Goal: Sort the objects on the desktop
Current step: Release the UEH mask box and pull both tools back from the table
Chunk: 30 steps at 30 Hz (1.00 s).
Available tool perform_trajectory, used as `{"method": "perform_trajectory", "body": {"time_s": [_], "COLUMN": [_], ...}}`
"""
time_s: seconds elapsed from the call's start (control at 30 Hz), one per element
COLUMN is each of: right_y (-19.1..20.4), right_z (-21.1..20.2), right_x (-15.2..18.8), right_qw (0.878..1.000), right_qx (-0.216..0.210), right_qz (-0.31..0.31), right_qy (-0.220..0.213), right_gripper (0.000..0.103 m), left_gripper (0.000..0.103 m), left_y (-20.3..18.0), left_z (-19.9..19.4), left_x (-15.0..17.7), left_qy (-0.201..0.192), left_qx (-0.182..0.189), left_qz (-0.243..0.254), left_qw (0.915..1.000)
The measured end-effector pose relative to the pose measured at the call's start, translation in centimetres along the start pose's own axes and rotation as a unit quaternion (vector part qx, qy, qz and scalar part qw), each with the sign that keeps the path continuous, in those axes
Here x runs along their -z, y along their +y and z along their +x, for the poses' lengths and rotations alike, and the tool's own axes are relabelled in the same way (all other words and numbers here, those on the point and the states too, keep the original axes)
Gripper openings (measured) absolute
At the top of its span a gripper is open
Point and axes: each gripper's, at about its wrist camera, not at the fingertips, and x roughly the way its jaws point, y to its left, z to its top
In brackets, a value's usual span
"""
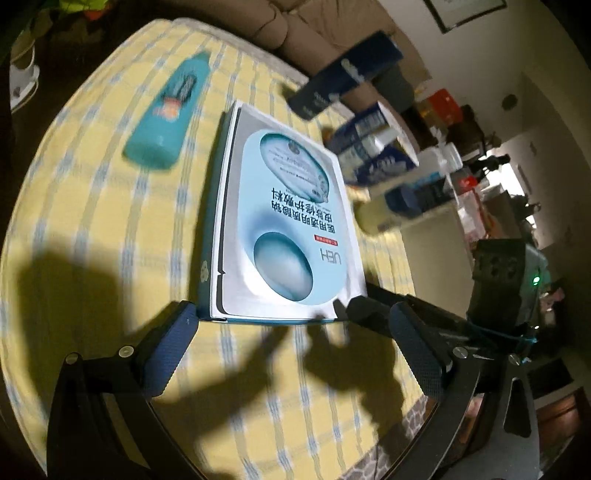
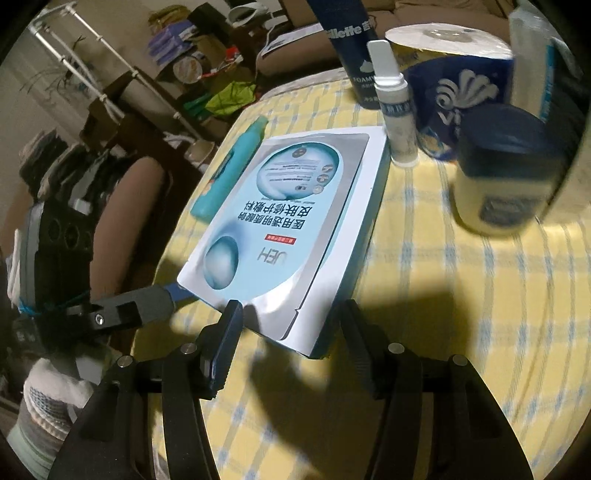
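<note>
A home living room: sofa (image 1: 295, 33), cluttered shelves (image 2: 192, 66).

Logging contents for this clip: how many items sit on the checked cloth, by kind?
Flat boxes: 1, mask box
Bottles and cans: 3, teal bottle, Gillette can, white spray bottle
Jars: 1, blue-lidded jar
Tissue rolls: 1, wrapped roll
Total: 6

"UEH" on mask box (image 2: 280, 236), "Gillette" on dark can (image 2: 347, 44)
</note>
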Motion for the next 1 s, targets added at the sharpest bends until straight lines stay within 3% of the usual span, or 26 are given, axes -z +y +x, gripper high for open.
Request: {"method": "perform_trajectory", "body": {"time_s": [0.07, 0.1, 0.2, 0.33, 0.47, 0.53, 0.6, 0.8, 0.9, 1.0], "right_y": [0.0, 0.0, -0.2, -2.0, -3.8, -4.2, -4.0, -3.4, -2.4, -2.5], "right_z": [-0.6, -1.2, -3.3, -4.6, -4.6, -5.0, -5.0, -4.1, -3.0, -2.9], "right_x": [0.6, 0.9, 2.2, 4.6, 7.1, 8.0, 8.6, 9.6, 9.8, 9.7], "right_qw": [1.000, 1.000, 0.998, 0.993, 0.987, 0.986, 0.981, 0.976, 0.967, 0.967], "right_qx": [0.001, 0.013, 0.059, 0.103, 0.153, 0.158, 0.181, 0.197, 0.238, 0.239], "right_qz": [0.002, 0.003, 0.004, 0.023, 0.025, 0.019, 0.009, -0.017, -0.039, -0.035], "right_qy": [0.004, 0.000, -0.031, -0.044, -0.043, -0.058, -0.066, -0.089, -0.084, -0.085], "right_gripper": [0.057, 0.062, 0.084, 0.084, 0.084, 0.084, 0.091, 0.103, 0.103, 0.103], "left_gripper": [0.103, 0.103, 0.103, 0.103, 0.103, 0.103, 0.103, 0.103, 0.103, 0.103], "left_y": [-0.1, -0.3, -1.8, -3.9, -5.2, -5.5, -5.4, -6.5, -6.4, -6.3], "left_z": [-0.8, -1.6, -3.0, -2.3, -0.6, 0.6, 2.0, 4.3, 4.4, 4.4], "left_x": [0.9, 1.5, 3.5, 5.7, 7.1, 7.4, 7.7, 8.7, 9.0, 8.8], "left_qy": [-0.021, -0.037, -0.070, -0.072, -0.076, -0.075, -0.069, -0.106, -0.118, -0.119], "left_qx": [-0.031, -0.071, -0.138, -0.215, -0.227, -0.243, -0.260, -0.337, -0.337, -0.338], "left_qz": [-0.001, -0.002, 0.021, 0.077, 0.089, 0.086, 0.077, 0.095, 0.095, 0.096], "left_qw": [0.9993, 0.9968, 0.9877, 0.9709, 0.9669, 0.9633, 0.9601, 0.9306, 0.9291, 0.9285]}}
